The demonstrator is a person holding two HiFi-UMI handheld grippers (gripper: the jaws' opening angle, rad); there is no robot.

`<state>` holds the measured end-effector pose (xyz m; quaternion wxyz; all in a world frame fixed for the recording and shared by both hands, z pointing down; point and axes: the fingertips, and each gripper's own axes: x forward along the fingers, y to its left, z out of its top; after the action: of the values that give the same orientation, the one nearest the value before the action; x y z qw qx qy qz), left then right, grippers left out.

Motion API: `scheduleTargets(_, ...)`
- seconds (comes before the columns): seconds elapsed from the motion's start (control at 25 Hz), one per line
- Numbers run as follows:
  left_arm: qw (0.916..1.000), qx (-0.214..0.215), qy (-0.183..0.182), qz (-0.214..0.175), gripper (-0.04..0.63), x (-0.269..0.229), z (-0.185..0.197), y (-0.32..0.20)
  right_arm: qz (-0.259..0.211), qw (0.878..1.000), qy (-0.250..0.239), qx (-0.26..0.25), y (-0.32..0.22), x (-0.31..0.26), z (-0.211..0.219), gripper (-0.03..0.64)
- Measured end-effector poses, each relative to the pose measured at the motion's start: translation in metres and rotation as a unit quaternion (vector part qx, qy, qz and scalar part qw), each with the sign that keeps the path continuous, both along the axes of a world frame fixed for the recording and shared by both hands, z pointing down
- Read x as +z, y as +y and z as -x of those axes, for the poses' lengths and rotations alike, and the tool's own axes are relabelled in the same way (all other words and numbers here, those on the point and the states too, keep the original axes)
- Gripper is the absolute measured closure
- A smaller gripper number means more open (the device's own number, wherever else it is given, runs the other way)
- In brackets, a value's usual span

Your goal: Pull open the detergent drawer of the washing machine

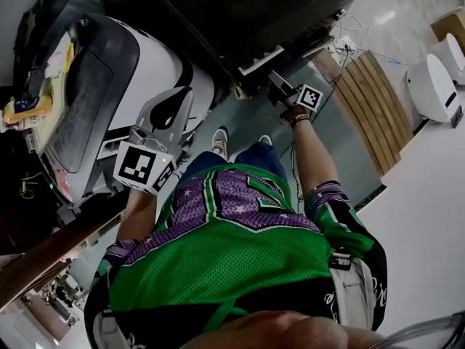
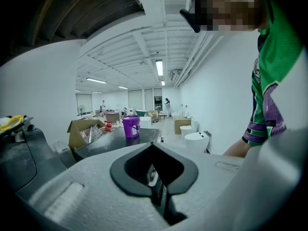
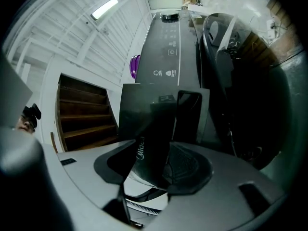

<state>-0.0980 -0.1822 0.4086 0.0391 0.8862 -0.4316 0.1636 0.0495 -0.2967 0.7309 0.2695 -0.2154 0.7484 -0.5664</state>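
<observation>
Two grippers are held by a person in a green and purple jersey (image 1: 240,260), seen from above in the head view. The right gripper (image 1: 282,87) reaches out to the front of a dark washer (image 1: 247,13) at the top of that view. In the right gripper view its jaws stand wide apart, and the drawer (image 3: 159,129), a dark glossy panel with pale lettering on it, sits between them. Whether the pads press on the panel cannot be made out. The drawer sits at the near end of the washer's long dark control strip (image 3: 169,47), which runs away toward the ceiling lights.

The left gripper (image 1: 178,106) hangs at the person's left side, well apart from the drawer, next to a second machine (image 1: 109,71) with a white body and grey lid. In the left gripper view its jaws are together with nothing between them (image 2: 161,198). Beyond them stand a purple bucket (image 2: 130,126) on a dark tabletop (image 2: 115,138), an open cardboard box (image 2: 82,131) to its left and a white toilet (image 2: 197,141) to its right, in a long white room.
</observation>
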Motion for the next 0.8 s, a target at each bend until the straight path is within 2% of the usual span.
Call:
scheduleTargets(0.56,0.9995,0.026,0.018,-0.009,0.581,-0.004,-0.022,0.013,0.020,0.999,0.016,0.028,0.043,0.001,-0.030,0.419)
scheduleTargets(0.8,0.9990,0.027,0.033,-0.010,0.581,-0.001,-0.030,0.022,0.011,0.999,0.027,0.042,0.057,-0.001,-0.050,0.486)
